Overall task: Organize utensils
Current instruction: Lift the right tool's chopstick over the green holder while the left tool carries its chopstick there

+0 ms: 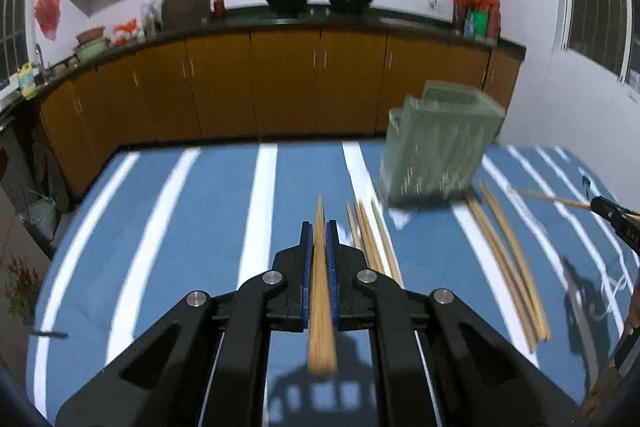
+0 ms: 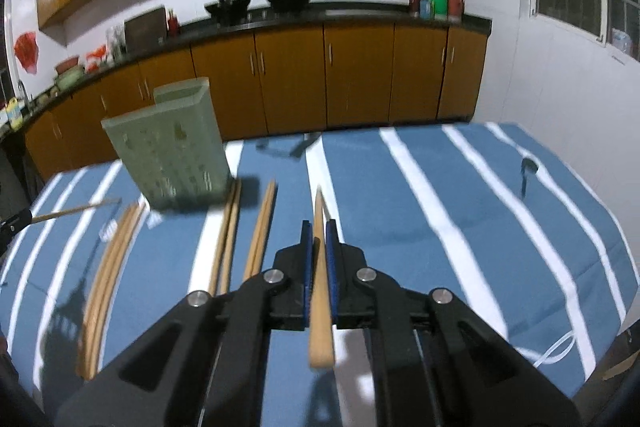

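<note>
1. Thin wooden chopsticks [image 1: 506,259] lying loose on the blue-and-white striped surface [image 1: 200,227], in clusters just before the green perforated holder [image 1: 436,147], which stands upright towards the far edge. Judged light, stiff and smooth, so prone to rolling and to swivelling in a pinch; unlikely to break under gentle pressure.
2. Best taken near mid-length or a little towards the thick end, so as to hang balanced and keep in line with the fingers; a hold near one tip would probably let it droop.
3. Left gripper [image 1: 319,227] pressed nearly together, pinching a chopstick pair [image 1: 320,291] between the blue pads [image 1: 306,259]. Sticks run lengthwise along the fingers, thin tips pointing forward past the fingertips, thick ends jutting back towards the camera. Held above the surface, left of the holder.
4. Right gripper [image 2: 319,227] likewise closed to a narrow gap, clamped on a single chopstick [image 2: 320,291], as far as can be told, aligned the same way, tip forward. Holder [image 2: 176,151] off to its left, further sticks [image 2: 228,239] on the surface between.
5. In the left view, the right gripper's finger [image 1: 616,223] visible near the surface's right edge with a stick tip [image 1: 548,197] protruding.
6. Slim tips suit dropping into the holder's open top; tilting needed first, with risk of slip along the smooth wood.
</note>
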The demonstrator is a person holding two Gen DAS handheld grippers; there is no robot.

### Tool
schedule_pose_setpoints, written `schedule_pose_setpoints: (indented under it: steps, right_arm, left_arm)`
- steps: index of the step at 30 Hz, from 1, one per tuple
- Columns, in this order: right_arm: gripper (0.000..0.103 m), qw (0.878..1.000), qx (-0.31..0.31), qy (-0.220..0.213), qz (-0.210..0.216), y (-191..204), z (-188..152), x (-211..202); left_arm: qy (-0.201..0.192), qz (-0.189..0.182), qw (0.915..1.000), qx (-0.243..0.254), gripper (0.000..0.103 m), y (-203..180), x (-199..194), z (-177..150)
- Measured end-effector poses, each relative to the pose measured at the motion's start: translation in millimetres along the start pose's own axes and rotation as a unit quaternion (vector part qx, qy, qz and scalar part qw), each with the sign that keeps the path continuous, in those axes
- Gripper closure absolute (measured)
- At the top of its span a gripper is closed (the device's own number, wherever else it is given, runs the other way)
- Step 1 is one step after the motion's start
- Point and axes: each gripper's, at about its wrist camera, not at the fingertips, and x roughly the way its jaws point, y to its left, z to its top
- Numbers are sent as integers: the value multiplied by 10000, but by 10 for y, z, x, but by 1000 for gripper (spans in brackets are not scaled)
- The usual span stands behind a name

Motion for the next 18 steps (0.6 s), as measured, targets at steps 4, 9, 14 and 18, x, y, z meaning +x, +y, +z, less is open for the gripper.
schedule_pose_setpoints:
  steps: [4,9,14,18]
  right_arm:
    - [95,9995,37,-300,14,-7,156,-129]
    - [95,9980,-53,-629,43,33,387,-204]
    - [95,9914,3,-1288,230,78,902,-462]
    - [95,9804,52,-1874,609,181,1298,-776]
  left_arm:
    - [-200,-5,9997,-133,96,45,-65,157]
    - [-451,2,9989,-158,96,88,-85,428]
    - [-981,-79,9949,-227,96,116,-282,879]
    - [-1632,-256,9862,-136,96,-26,-585,1254]
